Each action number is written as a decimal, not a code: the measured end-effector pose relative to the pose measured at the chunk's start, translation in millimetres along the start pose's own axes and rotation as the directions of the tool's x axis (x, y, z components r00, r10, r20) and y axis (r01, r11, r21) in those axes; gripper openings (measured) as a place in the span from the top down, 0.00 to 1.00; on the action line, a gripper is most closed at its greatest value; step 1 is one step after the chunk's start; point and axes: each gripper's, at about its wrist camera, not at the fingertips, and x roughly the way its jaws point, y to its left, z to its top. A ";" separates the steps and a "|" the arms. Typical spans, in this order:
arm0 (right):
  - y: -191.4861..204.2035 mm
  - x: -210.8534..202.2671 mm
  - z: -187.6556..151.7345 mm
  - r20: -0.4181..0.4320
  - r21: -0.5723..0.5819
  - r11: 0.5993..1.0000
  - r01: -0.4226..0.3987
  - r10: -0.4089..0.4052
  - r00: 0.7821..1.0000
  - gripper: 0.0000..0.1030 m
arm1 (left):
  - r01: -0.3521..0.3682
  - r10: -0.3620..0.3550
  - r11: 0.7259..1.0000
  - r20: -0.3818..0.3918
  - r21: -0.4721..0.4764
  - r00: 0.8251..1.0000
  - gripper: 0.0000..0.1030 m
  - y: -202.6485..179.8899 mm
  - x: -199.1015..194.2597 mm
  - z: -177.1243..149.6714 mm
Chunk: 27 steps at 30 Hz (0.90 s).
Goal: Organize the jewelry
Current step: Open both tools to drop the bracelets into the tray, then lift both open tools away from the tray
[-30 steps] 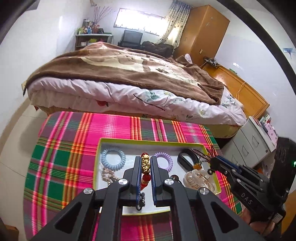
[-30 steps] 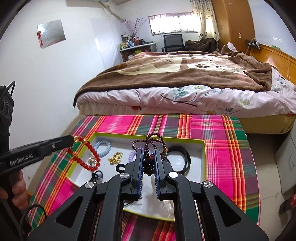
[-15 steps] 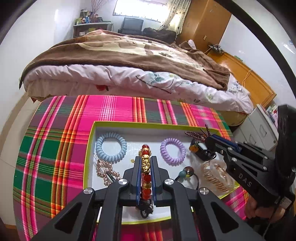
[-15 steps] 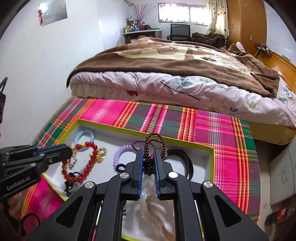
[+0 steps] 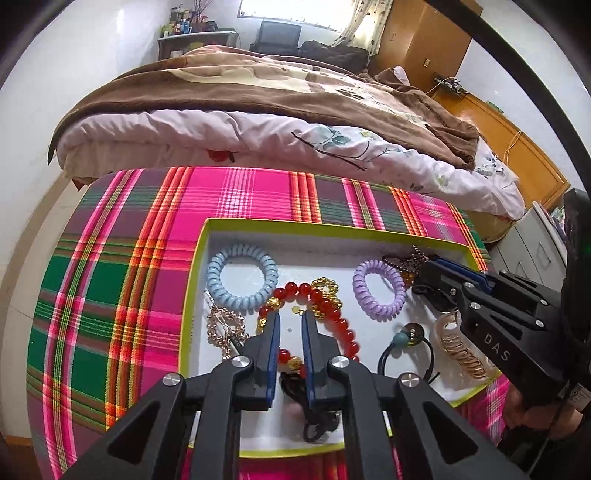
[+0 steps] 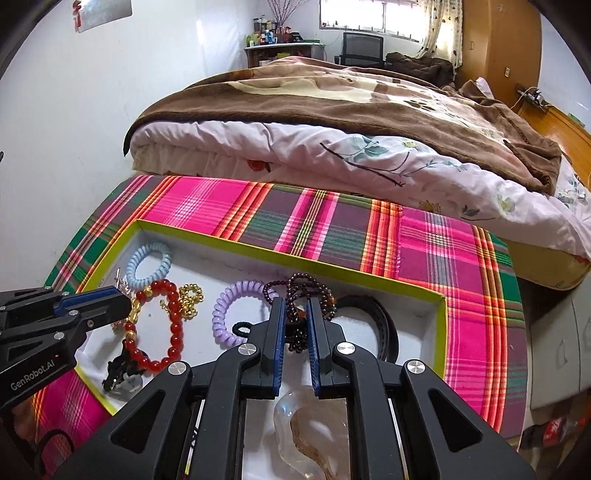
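Red bead bracelet point(image 5: 334, 317) partly hidden behind left gripper point(image 5: 290, 321), tassel blurred

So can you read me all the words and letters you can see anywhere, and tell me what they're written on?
"DAS": on the side of the right hand-held gripper, seen in the left wrist view.
"GenRobot.AI": on the side of the left hand-held gripper, seen in the right wrist view.
Red label on the bottle lying on the floor: too small and blurred to read.
Bottles on the far shelf: labels too small to read.
Red ornament on the wall: unreadable.
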 end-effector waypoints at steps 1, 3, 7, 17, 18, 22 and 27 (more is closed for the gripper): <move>0.3 0.0 -0.1 -0.001 -0.001 1.000 0.002 -0.002 1.000 0.89 | 0.001 -0.001 1.000 -0.001 0.000 1.000 0.87 0.4 0.4 0.6; 1.5 -0.3 0.4 0.002 -0.004 1.000 0.005 -0.005 1.000 0.89 | 0.000 0.000 1.000 -0.003 0.000 1.000 0.87 0.4 0.8 0.6; 2.4 -1.4 2.0 0.007 -0.005 1.000 0.014 -0.014 1.000 0.89 | -0.001 0.001 1.000 -0.004 -0.003 1.000 0.86 0.7 0.7 0.3; 3.1 -12.8 2.0 0.031 0.017 1.000 0.004 -0.004 1.000 0.78 | -0.012 0.012 1.000 0.013 -0.007 1.000 0.60 1.7 -8.3 -0.9; 3.5 -15.2 1.8 0.034 0.020 1.000 0.004 -0.005 0.999 0.78 | -0.013 0.014 1.000 0.013 -0.008 1.000 0.59 1.6 -9.5 -0.9; 6.5 -26.5 0.5 0.056 0.027 1.000 -0.001 -0.001 0.998 0.67 | -0.014 0.014 1.000 0.026 -0.007 1.000 0.52 -0.2 -19.2 -3.1; 10.7 -45.2 -4.5 0.090 0.044 0.999 -0.015 0.011 0.996 0.54 | -0.030 0.030 1.000 0.053 0.000 0.998 0.46 -3.4 -35.6 -8.6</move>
